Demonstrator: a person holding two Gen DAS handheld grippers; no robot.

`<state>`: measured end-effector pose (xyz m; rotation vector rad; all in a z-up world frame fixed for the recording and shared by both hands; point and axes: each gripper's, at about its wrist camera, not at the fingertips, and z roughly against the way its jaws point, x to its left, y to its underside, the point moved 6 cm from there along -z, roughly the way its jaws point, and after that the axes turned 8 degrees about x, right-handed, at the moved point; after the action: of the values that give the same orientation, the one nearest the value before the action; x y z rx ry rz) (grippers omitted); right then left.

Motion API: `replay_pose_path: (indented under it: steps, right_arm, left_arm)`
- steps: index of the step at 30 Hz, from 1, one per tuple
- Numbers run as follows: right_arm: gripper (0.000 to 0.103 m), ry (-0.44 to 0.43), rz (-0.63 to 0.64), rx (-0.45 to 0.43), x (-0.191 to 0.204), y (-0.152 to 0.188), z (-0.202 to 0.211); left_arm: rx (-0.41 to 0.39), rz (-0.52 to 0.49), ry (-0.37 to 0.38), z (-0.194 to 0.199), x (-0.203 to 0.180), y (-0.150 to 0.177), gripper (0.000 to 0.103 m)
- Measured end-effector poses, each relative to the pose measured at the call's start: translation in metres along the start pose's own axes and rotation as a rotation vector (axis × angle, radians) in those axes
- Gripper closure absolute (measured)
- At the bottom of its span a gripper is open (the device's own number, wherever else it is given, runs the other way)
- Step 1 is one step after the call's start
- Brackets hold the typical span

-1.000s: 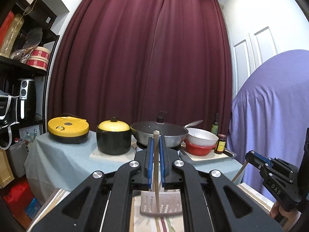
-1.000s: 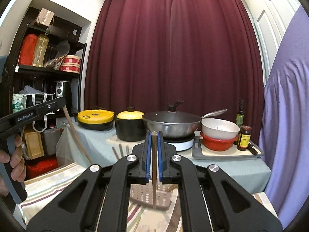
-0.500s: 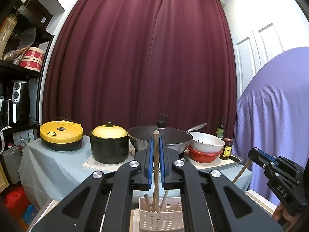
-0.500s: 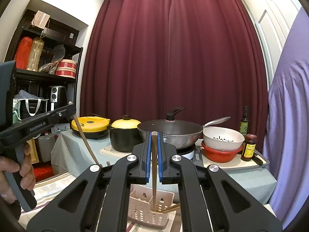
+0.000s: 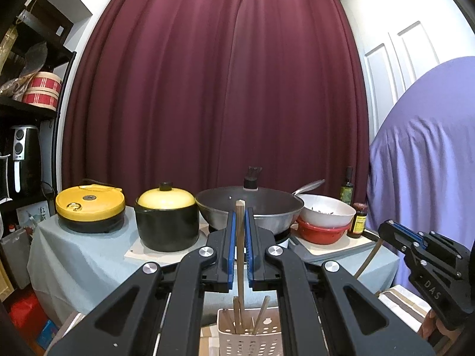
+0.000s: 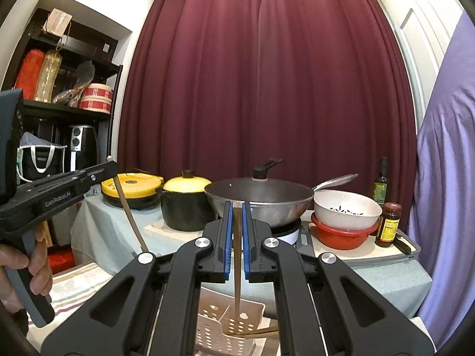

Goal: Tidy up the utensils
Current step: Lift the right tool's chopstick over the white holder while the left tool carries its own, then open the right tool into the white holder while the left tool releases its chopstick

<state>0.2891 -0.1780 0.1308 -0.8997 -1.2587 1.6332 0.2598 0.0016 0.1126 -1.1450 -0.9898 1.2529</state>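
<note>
My left gripper (image 5: 240,216) is shut on a wooden chopstick (image 5: 240,255) that hangs upright with its lower end in the white perforated utensil basket (image 5: 249,341), where several chopsticks stand. My right gripper (image 6: 237,207) is shut on another chopstick (image 6: 237,267), upright, its tip at the mouth of the same basket (image 6: 225,332). The right gripper also shows at the right of the left wrist view (image 5: 394,231), and the left gripper at the left of the right wrist view (image 6: 109,166).
Behind the basket a table with a grey-blue cloth (image 5: 77,255) carries a yellow electric cooker (image 5: 90,207), a black pot with yellow lid (image 5: 166,219), a wok (image 5: 252,210), stacked bowls (image 5: 326,219) and sauce bottles (image 5: 359,219). A striped cloth (image 6: 71,284) lies under the basket. Shelves stand at left.
Both grippers have tilted up and drawn nearer the basket. The chopsticks they hold now hang upright with their lower ends in or at the basket.
</note>
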Motion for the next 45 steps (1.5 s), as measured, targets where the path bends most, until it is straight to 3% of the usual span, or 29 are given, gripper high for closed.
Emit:
replay_pose_path:
  steps: [15,17,19,24,33,39,45]
  right_arm:
    - [0.096,0.004,-0.026,0.124,-0.002,0.040,-0.052]
    - [0.093,0.007,-0.038,0.135,-0.004,0.044,-0.055]
    - [0.069,0.006,-0.043,0.143,-0.003,0.046,-0.057]
    - [0.058,0.016,-0.036,0.125,0.000,0.044,-0.049]
    - [0.052,0.023,-0.041,0.112,0.001,0.038,-0.032]
    - [0.044,0.034,-0.038,0.110,0.004,0.041,-0.012]
    - [0.044,0.036,-0.048,0.144,0.008,0.061,0.013]
  left_arm:
    - [0.098,-0.007,0.003,-0.035,0.007,0.029,0.096]
    - [0.105,-0.001,0.000,-0.037,0.009,0.032,0.096]
    - [0.111,-0.001,-0.004,-0.038,0.011,0.034,0.095]
    - [0.112,0.011,-0.007,-0.037,0.014,0.034,0.072]
    - [0.104,0.011,-0.029,-0.025,0.014,0.036,0.050]
    - [0.119,0.018,-0.036,-0.010,0.014,0.045,0.040]
    - [0.164,0.026,-0.039,0.009,0.010,0.069,0.037]
